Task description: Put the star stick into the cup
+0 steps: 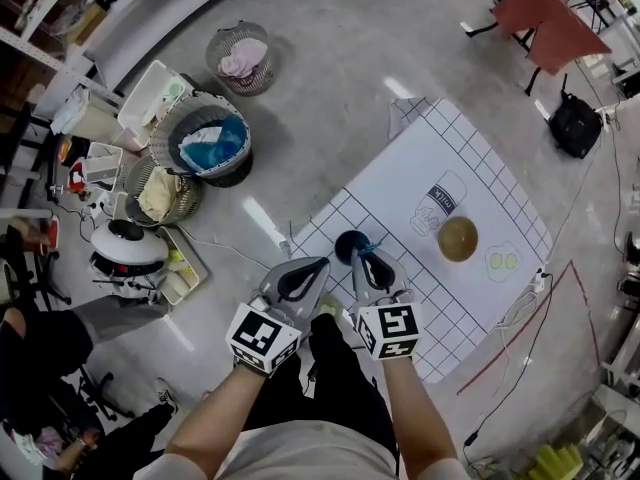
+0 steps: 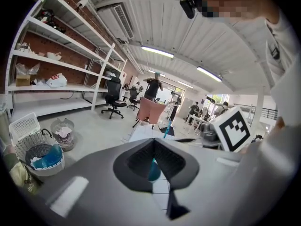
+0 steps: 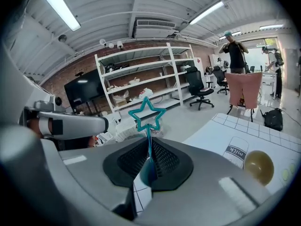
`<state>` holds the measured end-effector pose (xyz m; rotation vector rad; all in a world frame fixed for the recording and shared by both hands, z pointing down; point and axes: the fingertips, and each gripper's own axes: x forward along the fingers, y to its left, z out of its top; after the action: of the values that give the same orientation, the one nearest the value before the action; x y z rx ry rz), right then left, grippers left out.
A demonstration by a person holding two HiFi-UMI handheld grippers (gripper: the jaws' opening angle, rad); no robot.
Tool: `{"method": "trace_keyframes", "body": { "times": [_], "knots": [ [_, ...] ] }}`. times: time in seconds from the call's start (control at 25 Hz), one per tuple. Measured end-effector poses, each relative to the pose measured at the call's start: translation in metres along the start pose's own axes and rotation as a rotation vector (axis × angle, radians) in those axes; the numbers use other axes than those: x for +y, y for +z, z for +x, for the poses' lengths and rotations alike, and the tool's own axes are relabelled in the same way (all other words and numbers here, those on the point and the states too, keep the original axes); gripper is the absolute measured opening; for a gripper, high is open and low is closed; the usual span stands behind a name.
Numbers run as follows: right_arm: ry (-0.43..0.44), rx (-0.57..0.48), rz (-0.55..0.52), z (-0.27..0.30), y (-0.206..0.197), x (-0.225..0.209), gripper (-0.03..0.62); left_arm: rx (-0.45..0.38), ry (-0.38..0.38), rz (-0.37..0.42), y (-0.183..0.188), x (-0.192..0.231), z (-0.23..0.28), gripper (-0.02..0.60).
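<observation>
We're pinching the star stick (image 3: 147,113) w/ the right gripper (image 3: 149,150), star poking up past the tips. Left gripper (image 2: 154,149) jaws are sitting pressed together, nothing btwn them. We're holding the stick just beside the dark cup (image 1: 349,246) on the grid mat (image 1: 470,158).

Glossy teal plastic star stick (image 3: 149,140) (matt grey fingers (image 3: 207,173))

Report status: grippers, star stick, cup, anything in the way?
Right gripper shut on star stick, star end by the cup. Left gripper jaws together, beside cup. Bowl sits apart; nothing blocking.
</observation>
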<state>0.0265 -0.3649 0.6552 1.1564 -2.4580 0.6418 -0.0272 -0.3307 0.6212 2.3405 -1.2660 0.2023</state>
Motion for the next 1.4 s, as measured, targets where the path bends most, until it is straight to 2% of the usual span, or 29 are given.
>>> {"method": "trace_keyframes", "body": {
  "times": [0.16, 0.36, 0.44, 0.8, 1.04, 1.2, 1.4],
  "knots": [
    [0.006, 0.062, -0.017, 0.006, -0.011, 0.0, 0.035, 0.003, 0.005, -0.002, -0.001, 0.002, -0.001, 0.006],
    [-0.043, 0.127, -0.038, 0.005, -0.018, -0.012, 0.048, 0.003, 0.004, -0.002, 0.003, 0.0, 0.001, 0.006],
    [-0.059, 0.156, -0.032, 0.003, -0.024, -0.017, 0.071, 0.004, 0.002, -0.002, 0.004, -0.002, 0.002, 0.006],
    [-0.069, 0.286, 0.008, -0.006, -0.047, -0.025, 0.067, 0.002, -0.011, 0.009, 0.008, -0.011, 0.003, 0.006],
    [-0.148, 0.292, -0.001, -0.022, -0.046, -0.035, 0.067, 0.003, -0.02, 0.021, 0.01, -0.019, -0.004, 0.006],
    [-0.154, 0.287, -0.019, -0.035, -0.038, -0.031, 0.067, -0.005, -0.036, 0.033, 0.016, -0.029, -0.01, 0.006],
    [-0.156, 0.211, -0.032, -0.053, -0.013, -0.021, 0.064, -0.008, -0.052, 0.049, 0.025, -0.04, -0.015, 0.006]
  ]
}}
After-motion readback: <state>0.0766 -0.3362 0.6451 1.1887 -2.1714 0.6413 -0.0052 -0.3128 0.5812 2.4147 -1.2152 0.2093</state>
